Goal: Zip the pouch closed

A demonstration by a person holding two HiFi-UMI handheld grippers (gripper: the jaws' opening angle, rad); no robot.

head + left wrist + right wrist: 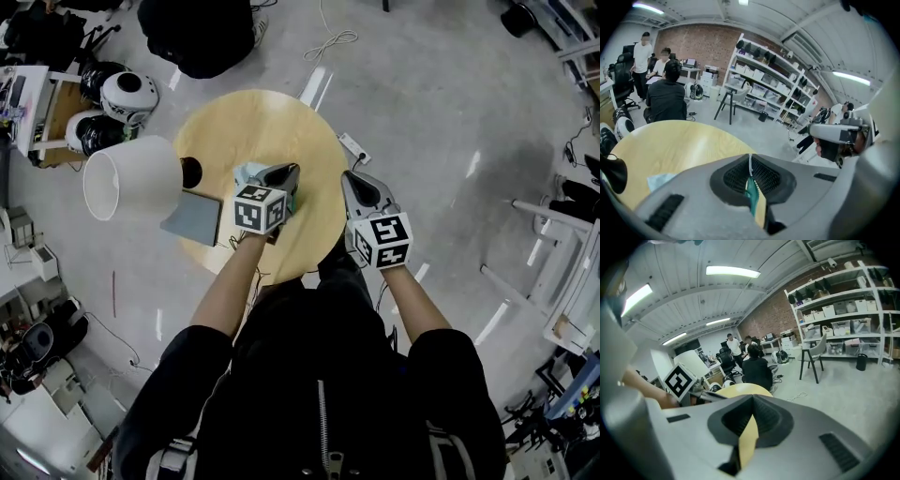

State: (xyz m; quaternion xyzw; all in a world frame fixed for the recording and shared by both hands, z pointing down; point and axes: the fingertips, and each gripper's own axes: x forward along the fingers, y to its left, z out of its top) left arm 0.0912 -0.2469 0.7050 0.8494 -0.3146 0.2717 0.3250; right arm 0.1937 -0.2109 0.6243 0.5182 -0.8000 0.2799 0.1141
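A pale teal pouch [247,173] lies on the round wooden table [253,117], just in front of the person. My left gripper [286,173] is over its right end. In the left gripper view the left gripper [750,157] is shut, and a dark teal edge of the pouch [753,196] is pinched low between its pads; a pale blue part [658,180] shows on the table to the left. My right gripper [350,180] hovers at the table's right edge, apart from the pouch. In its own view the right gripper [752,399] is shut with nothing between the pads.
A white lampshade [131,178] and its black base [190,172] stand on the table's left side, beside a flat grey block [192,217]. Helmets [128,94] and a power strip [354,147] lie on the floor. People [665,96] sit beyond the table, near shelves [764,79].
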